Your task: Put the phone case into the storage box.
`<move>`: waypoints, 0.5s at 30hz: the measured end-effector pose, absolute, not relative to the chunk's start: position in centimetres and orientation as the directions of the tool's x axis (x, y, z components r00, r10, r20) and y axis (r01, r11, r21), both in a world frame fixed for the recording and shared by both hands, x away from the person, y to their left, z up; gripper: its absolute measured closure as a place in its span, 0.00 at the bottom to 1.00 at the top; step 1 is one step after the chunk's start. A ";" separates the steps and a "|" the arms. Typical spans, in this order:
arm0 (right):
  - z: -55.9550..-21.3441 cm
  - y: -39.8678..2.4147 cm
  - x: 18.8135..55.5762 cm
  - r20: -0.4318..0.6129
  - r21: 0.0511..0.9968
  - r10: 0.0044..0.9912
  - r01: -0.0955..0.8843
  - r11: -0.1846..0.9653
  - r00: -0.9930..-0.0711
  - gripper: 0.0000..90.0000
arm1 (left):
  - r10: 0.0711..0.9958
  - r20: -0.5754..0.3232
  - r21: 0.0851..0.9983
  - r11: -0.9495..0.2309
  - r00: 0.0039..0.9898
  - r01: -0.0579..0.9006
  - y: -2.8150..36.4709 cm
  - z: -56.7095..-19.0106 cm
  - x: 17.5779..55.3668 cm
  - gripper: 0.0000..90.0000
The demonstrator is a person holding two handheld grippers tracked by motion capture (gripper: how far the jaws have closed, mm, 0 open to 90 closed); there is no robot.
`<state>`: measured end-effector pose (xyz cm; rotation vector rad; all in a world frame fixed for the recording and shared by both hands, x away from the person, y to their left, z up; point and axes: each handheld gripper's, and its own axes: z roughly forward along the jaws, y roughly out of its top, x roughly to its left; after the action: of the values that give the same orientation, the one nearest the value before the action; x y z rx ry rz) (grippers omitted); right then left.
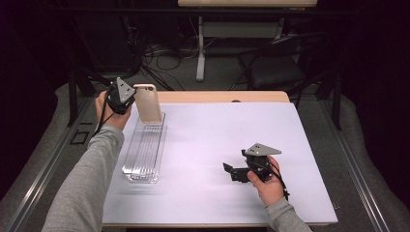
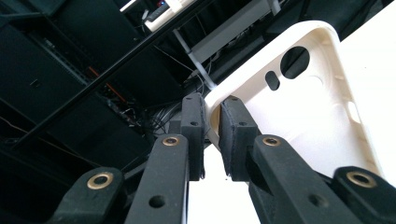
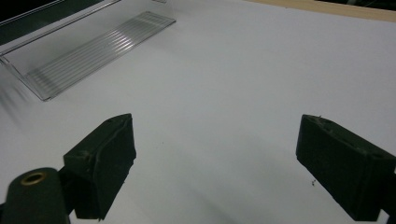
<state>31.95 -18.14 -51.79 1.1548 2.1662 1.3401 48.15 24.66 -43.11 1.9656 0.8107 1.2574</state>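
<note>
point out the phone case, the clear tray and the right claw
phone case (image 1: 148, 103): high view, middle of its back, held upright
clear tray (image 1: 143, 150): high view, its ribbed floor
right claw (image 1: 231, 171): high view, midway between its open tips

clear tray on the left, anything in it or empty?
Empty as far as shown: the clear tray's ribbed floor is bare. The left gripper holds the phone case upright over the tray's far end; whether it touches, cannot tell.

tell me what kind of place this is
Probably a lab or recording workspace: a white-topped table under a fixed camera, tangled black cables on the grey floor behind, and a black office chair beside a desk leg.
</note>
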 end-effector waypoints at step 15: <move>-51.8 -18.2 32.0 0.129 0.858 0.781 0.463 0.221 -0.611 0.13 | 0.753 0.562 0.766 -0.630 0.343 0.127 23.7 -44.3 48.4 0.90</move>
<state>31.98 -18.21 -51.81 1.1592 2.1700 1.3446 48.42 23.73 -44.25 1.9892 0.7658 1.2997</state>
